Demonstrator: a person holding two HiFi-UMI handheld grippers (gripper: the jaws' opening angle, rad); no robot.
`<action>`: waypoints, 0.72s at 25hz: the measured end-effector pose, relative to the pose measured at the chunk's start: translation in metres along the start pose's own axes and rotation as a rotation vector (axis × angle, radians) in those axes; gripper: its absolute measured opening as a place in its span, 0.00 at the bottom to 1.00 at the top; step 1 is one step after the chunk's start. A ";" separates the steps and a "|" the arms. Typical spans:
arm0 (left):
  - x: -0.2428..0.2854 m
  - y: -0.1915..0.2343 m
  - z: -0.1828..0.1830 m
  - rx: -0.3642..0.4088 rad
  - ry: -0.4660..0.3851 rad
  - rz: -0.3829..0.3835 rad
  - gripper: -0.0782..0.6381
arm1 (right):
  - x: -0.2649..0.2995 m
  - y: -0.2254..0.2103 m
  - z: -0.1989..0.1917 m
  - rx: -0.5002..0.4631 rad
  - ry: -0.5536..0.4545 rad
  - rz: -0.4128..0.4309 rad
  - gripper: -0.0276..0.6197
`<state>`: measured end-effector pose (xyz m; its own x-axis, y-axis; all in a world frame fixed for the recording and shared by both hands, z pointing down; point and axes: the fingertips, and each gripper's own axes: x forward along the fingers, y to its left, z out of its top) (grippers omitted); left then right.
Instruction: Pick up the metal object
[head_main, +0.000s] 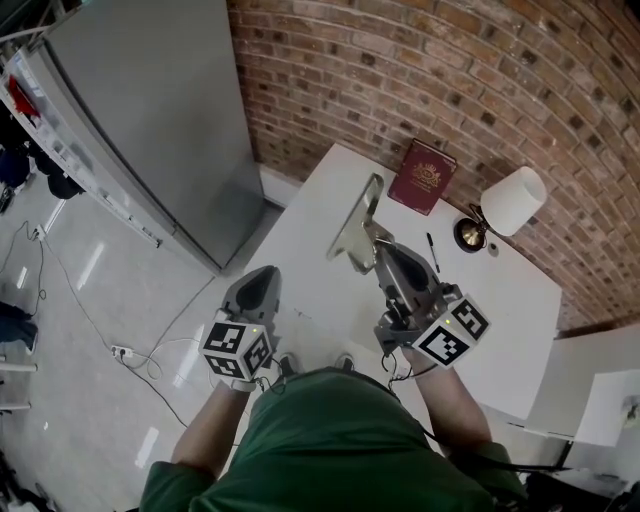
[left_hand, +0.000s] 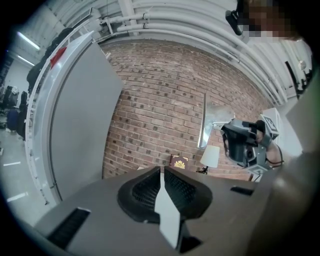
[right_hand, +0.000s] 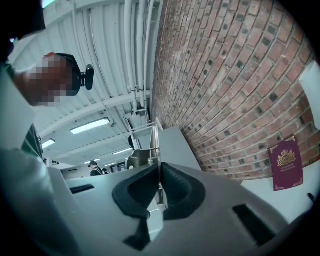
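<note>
The metal object (head_main: 358, 222) is a thin, bent steel plate raised above the white table (head_main: 500, 300). My right gripper (head_main: 381, 246) is shut on its lower end, and the plate stands up and away toward the brick wall. Looking along the jaws in the right gripper view, the plate's edge (right_hand: 151, 142) runs out from between the shut jaws of my right gripper (right_hand: 159, 172). The left gripper view has the plate (left_hand: 202, 125) in the air, upper right. My left gripper (head_main: 262, 281) hangs over the table's left edge, shut and empty (left_hand: 162, 172).
A dark red book (head_main: 422, 176), a small lamp with a white shade (head_main: 512, 202) and a black pen (head_main: 432, 252) lie at the table's far side by the brick wall. A tall grey cabinet (head_main: 150, 110) stands to the left. Cables (head_main: 120, 352) run across the floor.
</note>
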<state>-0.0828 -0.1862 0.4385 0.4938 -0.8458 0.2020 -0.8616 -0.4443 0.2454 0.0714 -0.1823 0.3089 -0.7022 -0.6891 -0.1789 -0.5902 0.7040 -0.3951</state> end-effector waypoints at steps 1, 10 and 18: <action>0.001 0.000 -0.001 -0.003 0.002 0.000 0.14 | 0.000 0.001 0.000 0.003 -0.002 0.006 0.05; 0.008 0.004 0.003 -0.002 -0.001 0.004 0.14 | 0.006 -0.001 0.000 0.007 -0.009 0.041 0.05; 0.011 0.009 0.008 -0.002 0.002 0.016 0.14 | 0.011 -0.014 0.000 0.012 -0.005 0.027 0.06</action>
<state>-0.0858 -0.2019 0.4356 0.4806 -0.8519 0.2079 -0.8689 -0.4305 0.2444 0.0725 -0.1998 0.3123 -0.7158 -0.6708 -0.1940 -0.5660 0.7201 -0.4013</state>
